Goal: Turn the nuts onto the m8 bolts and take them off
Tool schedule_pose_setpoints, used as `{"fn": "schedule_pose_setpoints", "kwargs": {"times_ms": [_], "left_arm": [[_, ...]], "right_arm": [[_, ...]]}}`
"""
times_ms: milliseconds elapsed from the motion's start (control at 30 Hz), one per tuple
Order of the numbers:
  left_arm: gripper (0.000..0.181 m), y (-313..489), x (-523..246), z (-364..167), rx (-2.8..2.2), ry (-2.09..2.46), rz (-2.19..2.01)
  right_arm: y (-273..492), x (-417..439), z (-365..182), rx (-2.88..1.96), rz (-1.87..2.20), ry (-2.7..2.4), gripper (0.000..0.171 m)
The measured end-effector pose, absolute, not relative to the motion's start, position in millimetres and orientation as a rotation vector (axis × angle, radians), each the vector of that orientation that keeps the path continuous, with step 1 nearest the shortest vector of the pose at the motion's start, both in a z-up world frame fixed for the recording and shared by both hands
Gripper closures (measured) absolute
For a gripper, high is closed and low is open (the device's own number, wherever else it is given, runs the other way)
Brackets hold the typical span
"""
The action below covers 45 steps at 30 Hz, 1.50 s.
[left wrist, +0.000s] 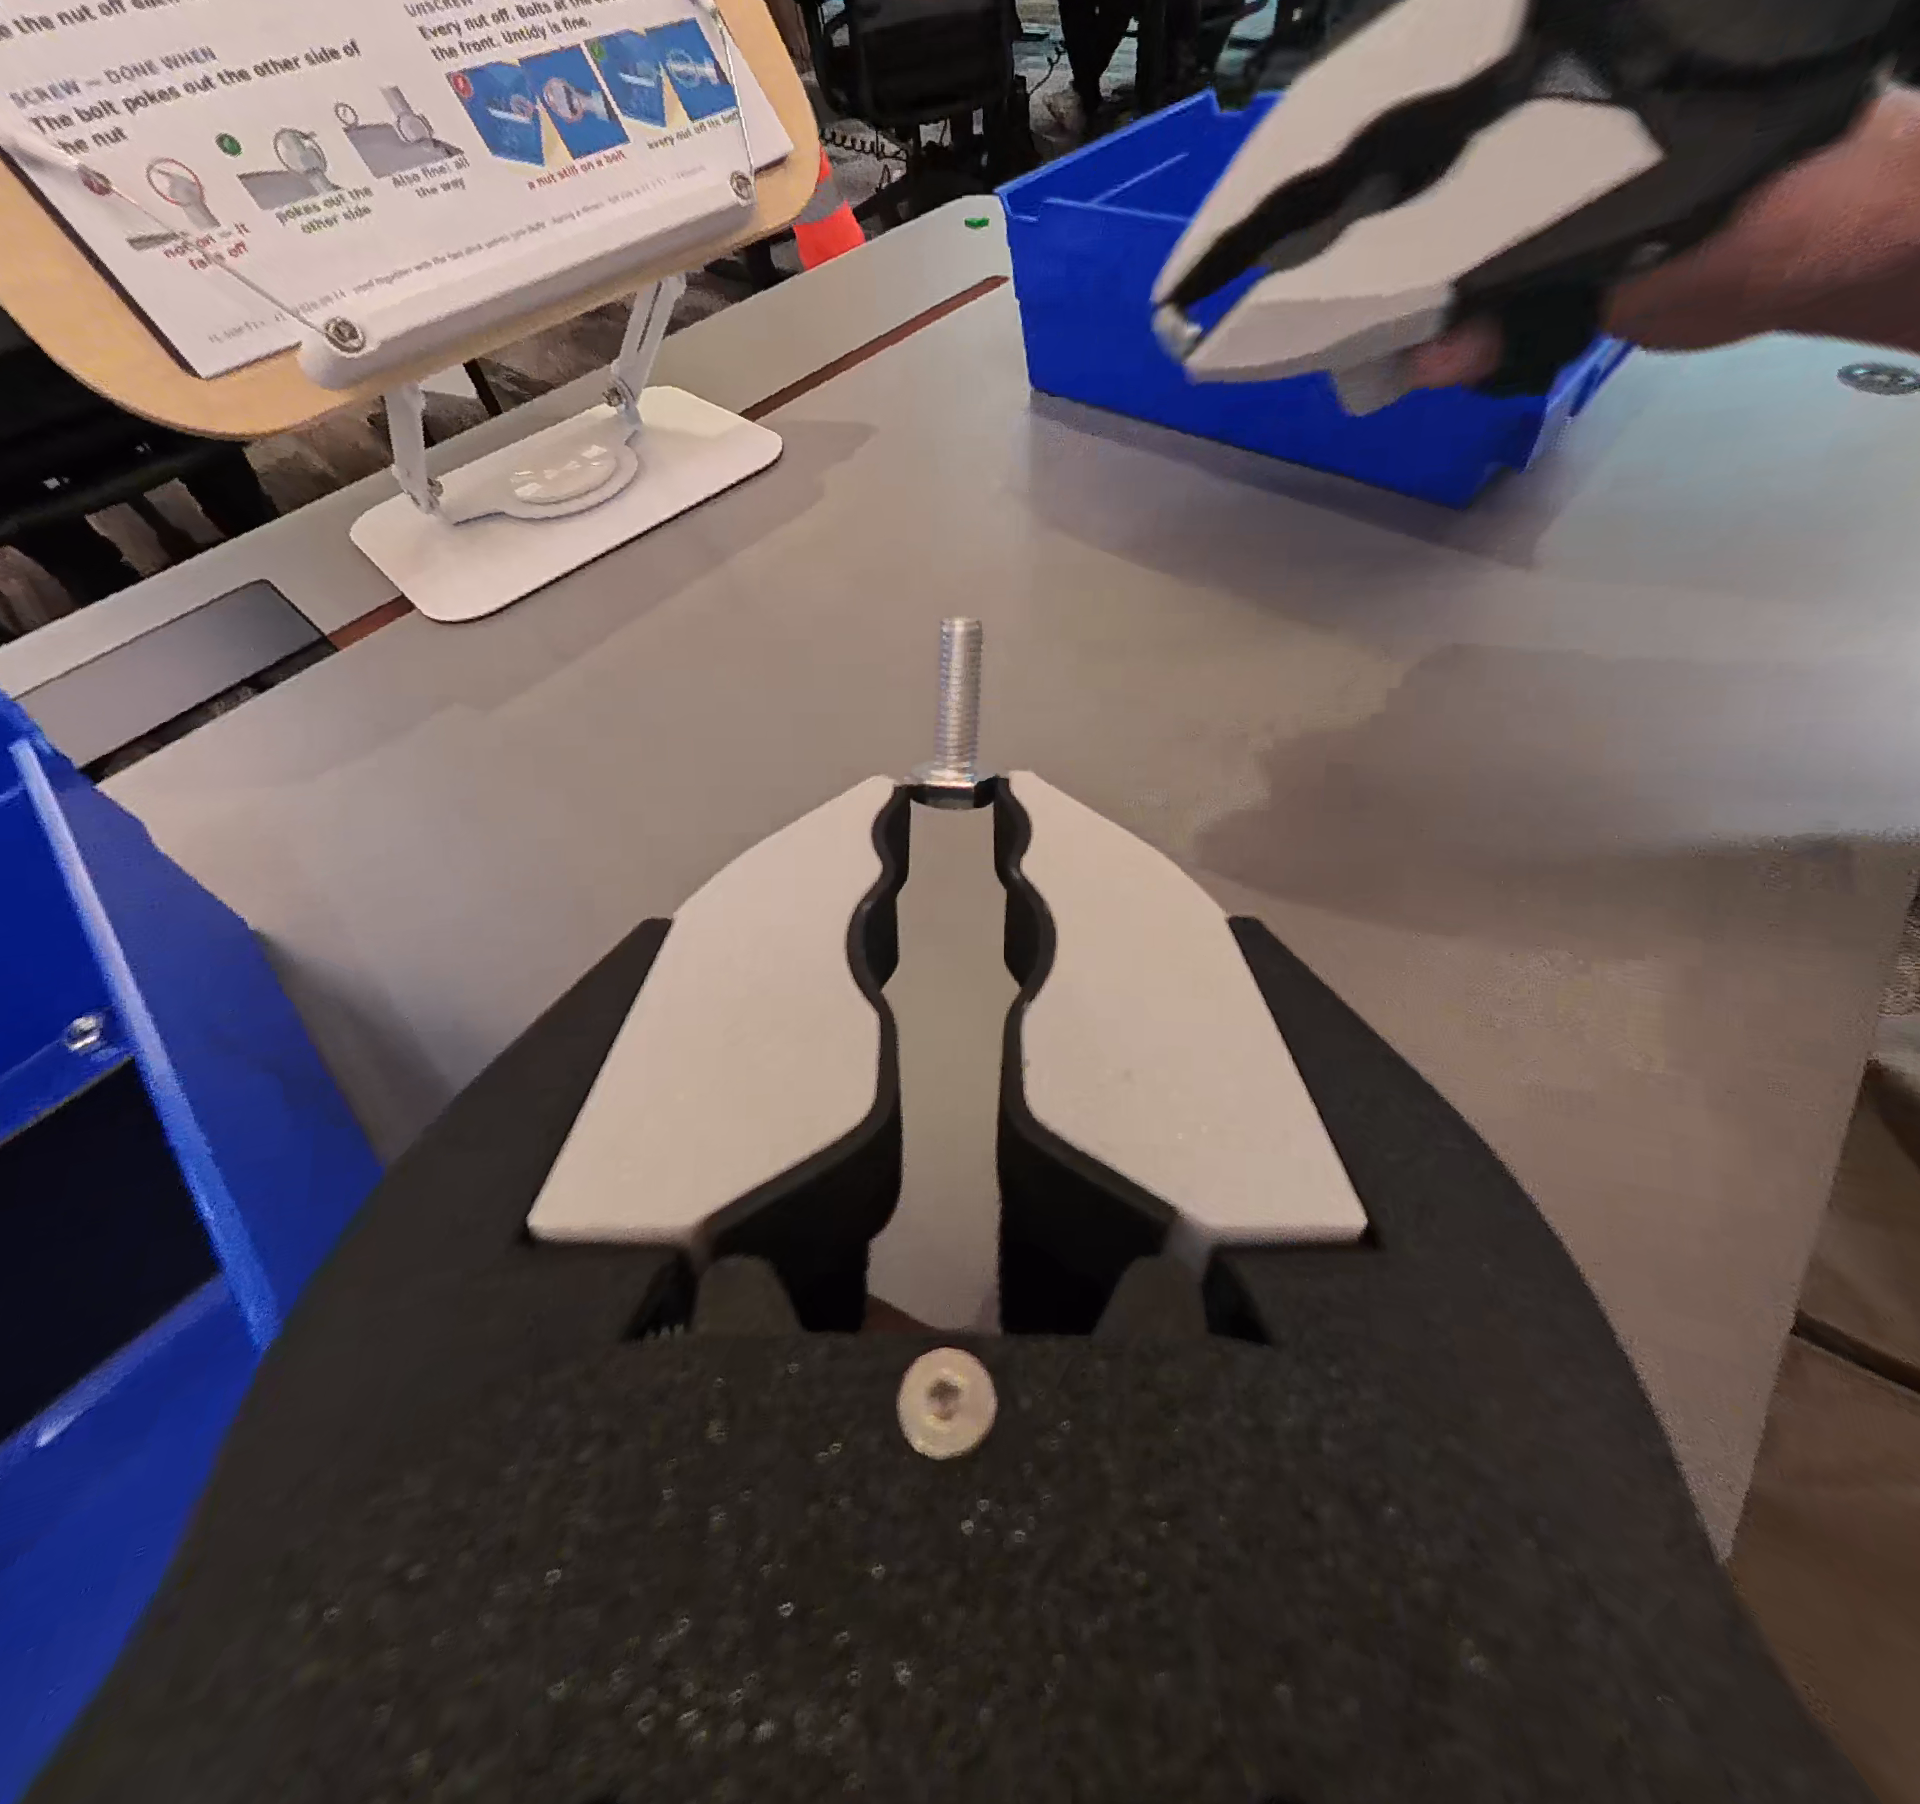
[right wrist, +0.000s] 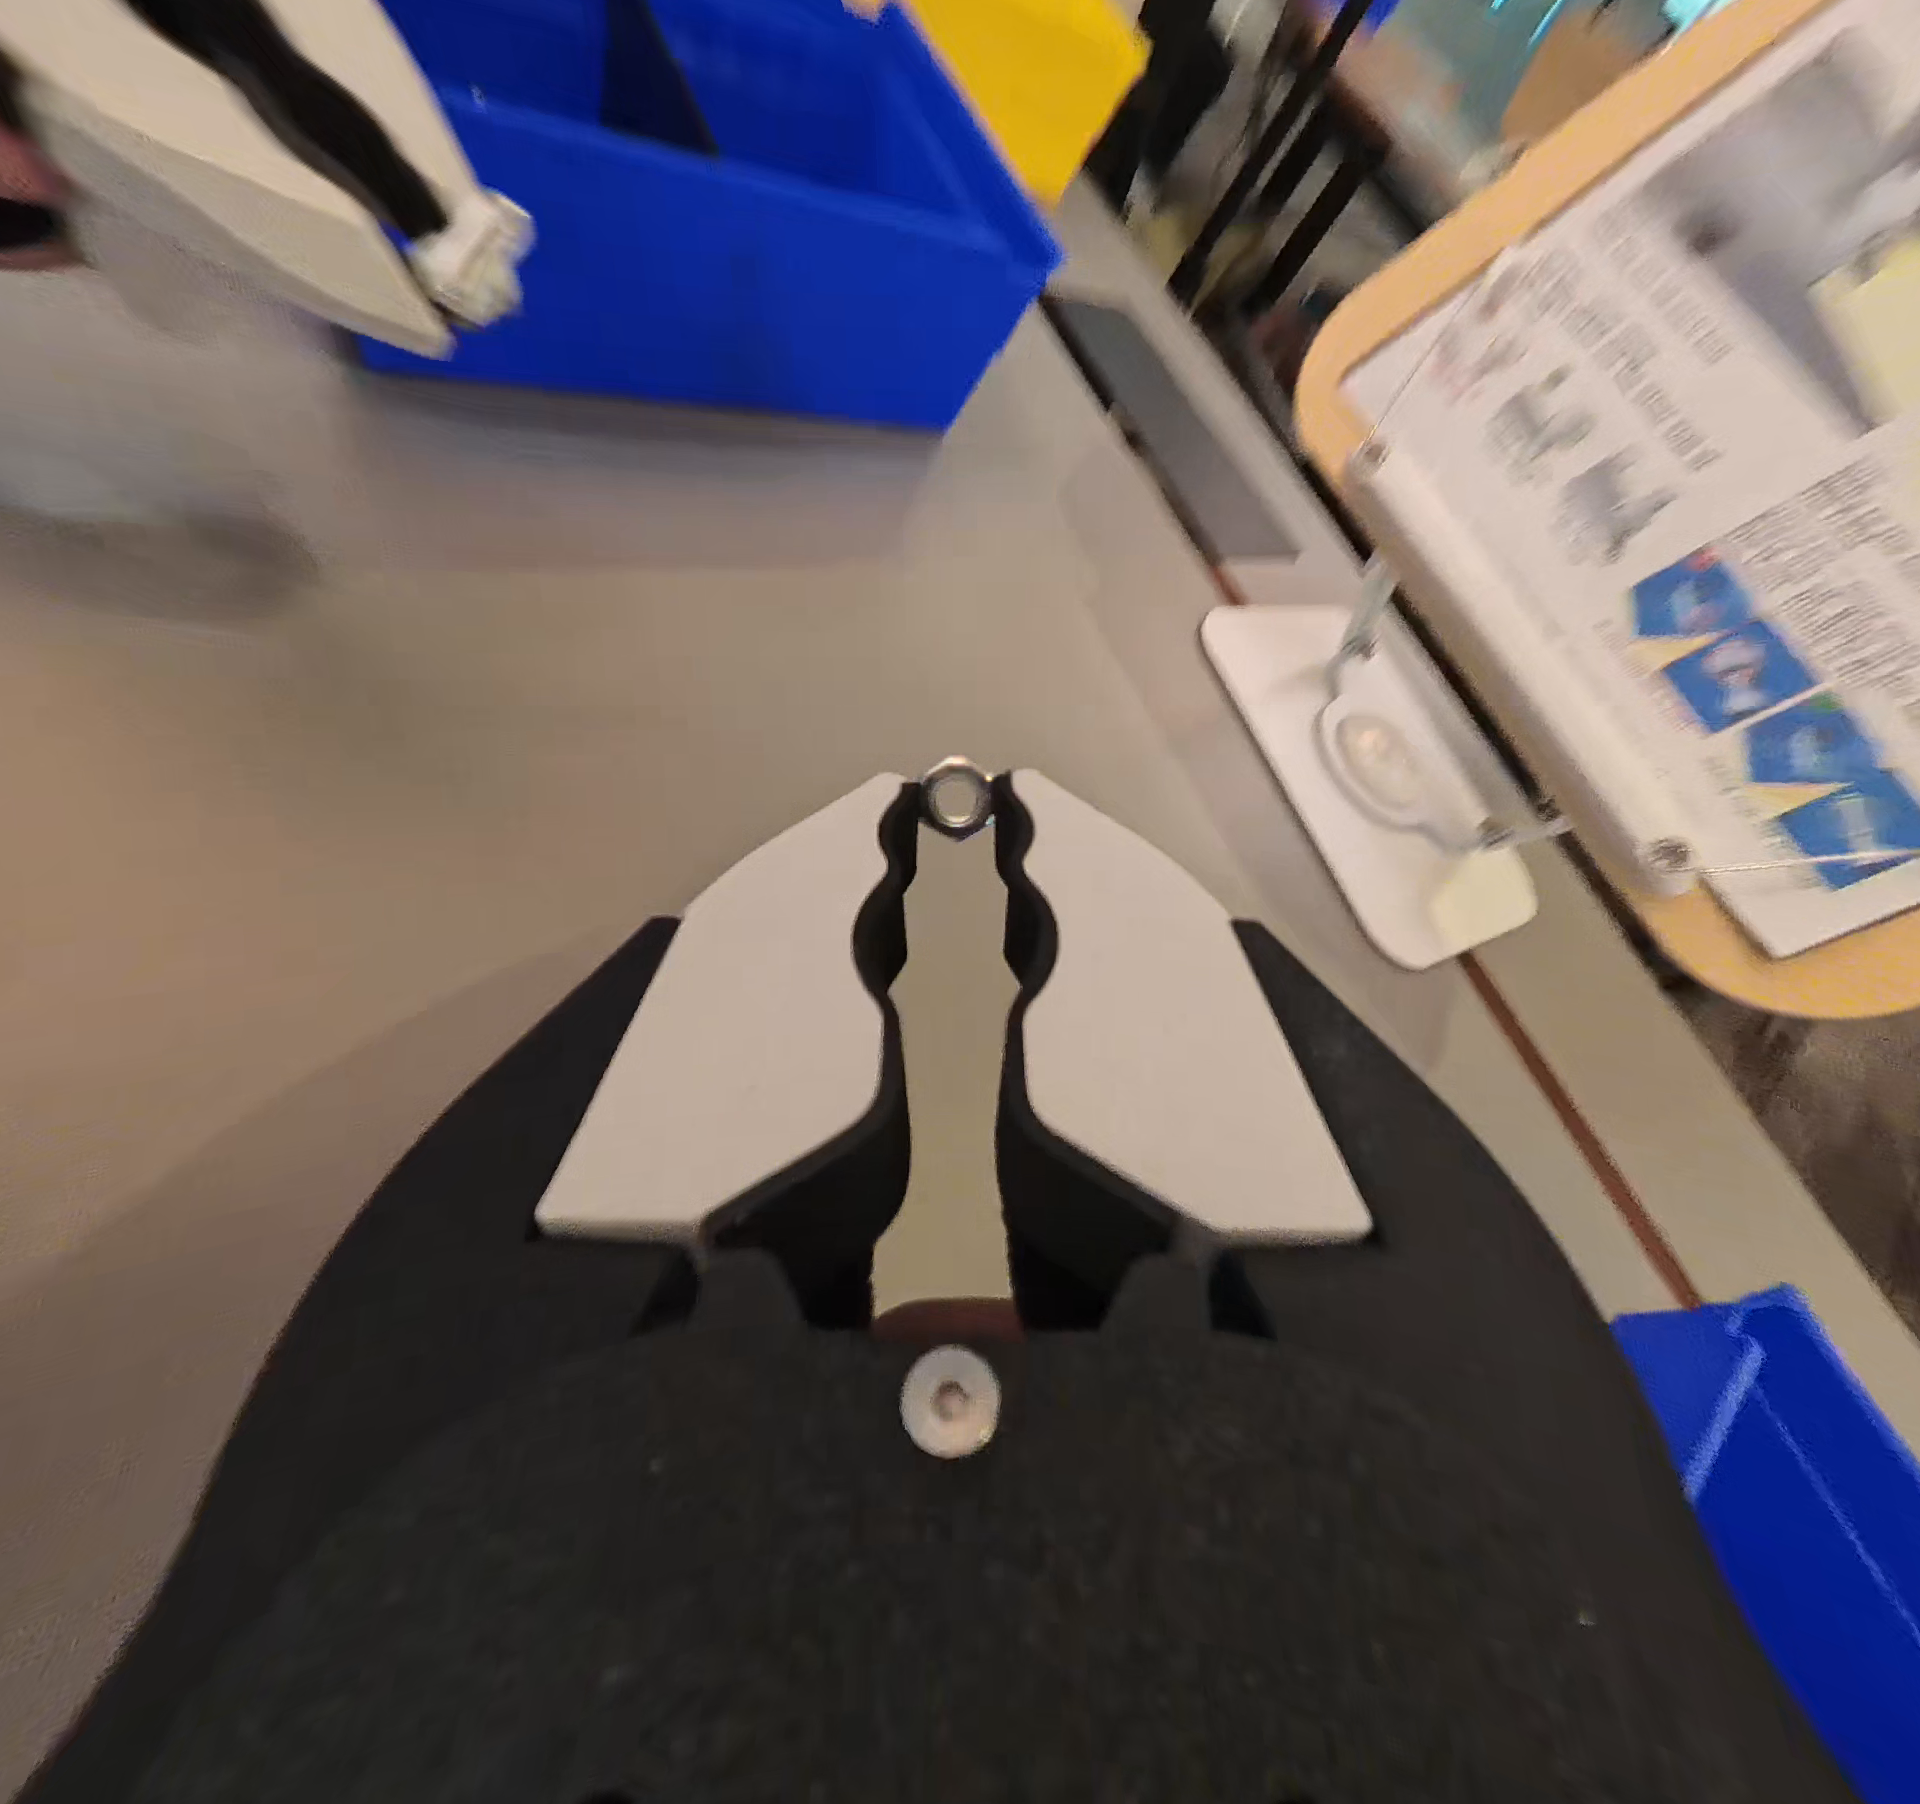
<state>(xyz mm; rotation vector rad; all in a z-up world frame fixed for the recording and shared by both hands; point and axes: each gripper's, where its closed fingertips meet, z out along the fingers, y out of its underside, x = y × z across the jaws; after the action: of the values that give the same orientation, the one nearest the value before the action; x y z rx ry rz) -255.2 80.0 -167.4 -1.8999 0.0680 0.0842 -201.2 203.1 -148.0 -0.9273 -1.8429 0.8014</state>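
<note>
Steel on steel is what this moment comes to. The left hand-held gripper (left wrist: 954, 790) is clenched on the head of a bolt (left wrist: 958, 705), its threaded shank standing upright and bare above the fingertips, over the middle of the grey table (left wrist: 1299, 715). The right hand-held gripper (right wrist: 958, 798) pinches a small hex nut (right wrist: 956, 800) by two opposite sides at the very tips, the bore turned toward the camera. In the left wrist view that gripper is up near the blue bin (left wrist: 1122, 300) at the table's far right edge, well apart from the bolt, so nothing is threaded yet.

Both parts look small, light, rigid and smooth. I would expect the nut to slip or twist out of a tip pinch if pushed hard against the thread, so holding it on its flats, as now, seems right. The bolt is best held by the head, leaving the whole thread free. Likely the delicate part is lining the bore squarely over the shank's end before turning; a tilted start would probably bind.

An instruction sheet on a white stand (left wrist: 566, 497) sits by the far left edge, and another blue bin (left wrist: 125, 1131) at the near left.
</note>
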Motion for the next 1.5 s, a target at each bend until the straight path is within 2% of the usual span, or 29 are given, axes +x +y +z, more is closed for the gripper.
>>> {"fn": "schedule_pose_setpoints", "kwargs": {"times_ms": [267,567,1000,1500], "left_arm": [[0.166,85.3,-250.3,-164.0,-1.910,0.097,0.067],[0.166,101.2,-225.1,-154.3,-1.930,0.360,0.153],[0.166,118.5,-192.6,-138.8,-1.865,0.574,0.216],[0.166,125.0,-189.1,-134.8,-1.790,0.557,0.349]], "right_arm": [[185.0,-157.9,-133.9,-0.841,0.945,-1.712,0.157],[129.0,-167.9,-103.6,-0.732,1.384,-1.986,0.157],[118.1,-184.6,-110.3,-0.591,1.237,-2.109,0.157],[125.7,-180.4,-114.1,-0.785,1.417,-2.077,0.157]]}}
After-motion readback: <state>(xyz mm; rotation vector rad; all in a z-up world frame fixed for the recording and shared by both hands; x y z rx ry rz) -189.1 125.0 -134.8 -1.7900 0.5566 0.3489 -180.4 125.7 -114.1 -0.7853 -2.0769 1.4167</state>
